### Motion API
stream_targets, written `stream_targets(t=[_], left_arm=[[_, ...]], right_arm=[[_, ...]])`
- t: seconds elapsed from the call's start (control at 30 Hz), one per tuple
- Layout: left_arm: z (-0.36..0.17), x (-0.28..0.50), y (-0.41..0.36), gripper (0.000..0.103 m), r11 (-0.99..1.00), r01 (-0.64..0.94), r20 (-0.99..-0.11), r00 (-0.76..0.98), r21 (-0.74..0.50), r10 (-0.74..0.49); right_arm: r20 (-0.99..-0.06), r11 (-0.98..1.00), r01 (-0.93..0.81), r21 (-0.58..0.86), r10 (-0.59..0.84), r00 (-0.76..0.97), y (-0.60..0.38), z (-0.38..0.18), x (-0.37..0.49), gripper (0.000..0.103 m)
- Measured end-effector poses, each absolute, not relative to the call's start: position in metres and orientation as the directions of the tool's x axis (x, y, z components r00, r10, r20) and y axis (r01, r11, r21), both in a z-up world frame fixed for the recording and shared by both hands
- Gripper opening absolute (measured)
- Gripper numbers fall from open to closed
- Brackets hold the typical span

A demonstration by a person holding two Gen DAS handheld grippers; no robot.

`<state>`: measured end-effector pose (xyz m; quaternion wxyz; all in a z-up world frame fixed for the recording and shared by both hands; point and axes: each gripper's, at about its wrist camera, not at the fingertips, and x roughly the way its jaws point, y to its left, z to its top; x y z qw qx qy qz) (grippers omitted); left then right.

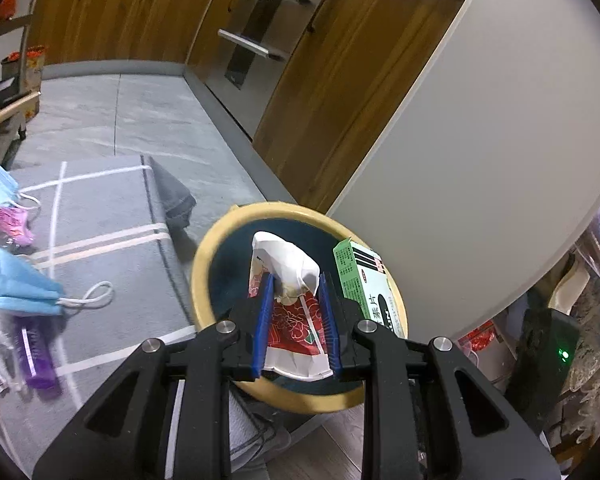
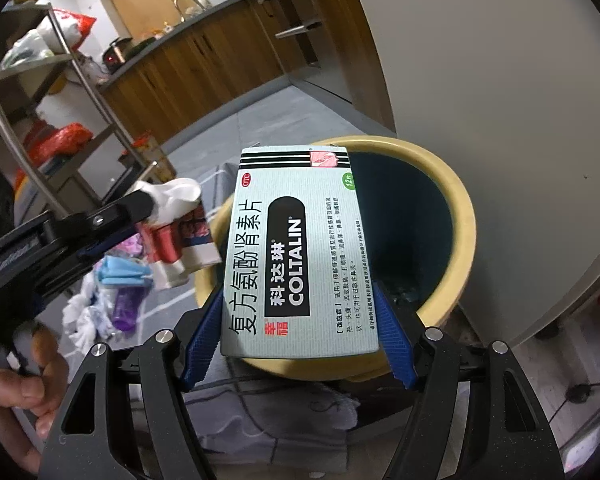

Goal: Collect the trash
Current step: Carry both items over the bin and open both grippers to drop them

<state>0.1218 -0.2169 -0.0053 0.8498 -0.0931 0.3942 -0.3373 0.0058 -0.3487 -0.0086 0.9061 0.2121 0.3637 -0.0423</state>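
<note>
Right hand-held gripper (image 2: pixel 300 320) clamped the medicine box (image 2: pixel 298 252) wide by its edges: light, stiff; left hand-held gripper (image 1: pixel 296 320) pinched a crushable paper packet (image 1: pixel 288 292) narrow, bin (image 1: pixel 300 396) just beyond.

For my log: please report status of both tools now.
Left tool shut on crumpled wrapper. Right tool grips medicine box. Both over bin. Nothing blocking.

Bin's (image 2: pixel 466 216) dark bottom, contents too dim.

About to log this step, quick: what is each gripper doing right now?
Left gripper: shut on the crumpled paper wrapper.
Right gripper: shut on the medicine box.
</note>
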Motion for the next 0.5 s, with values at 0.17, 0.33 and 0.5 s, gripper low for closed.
stream_targets(t=[0.17,0.33,0.5], left_arm=[[-0.024,0.138,-0.229,0.022,0.766,0.478,-0.648,0.427,-0.43,-0.631],[-0.038,0.145,-0.232,0.023,0.769,0.468,-0.674,0.398,-0.434,-0.622],[-0.044,0.144,-0.233,0.023,0.78,0.46,-0.691,0.392,-0.425,-0.608]], right_arm=[[-0.699,0.915,0.243,0.323,0.058,0.712,-0.344,-0.013,0.01,0.072],[-0.715,0.917,0.254,0.307,0.045,0.698,-0.345,-0.018,0.012,0.072],[-0.726,0.916,0.265,0.301,0.041,0.686,-0.344,-0.021,0.017,0.072]])
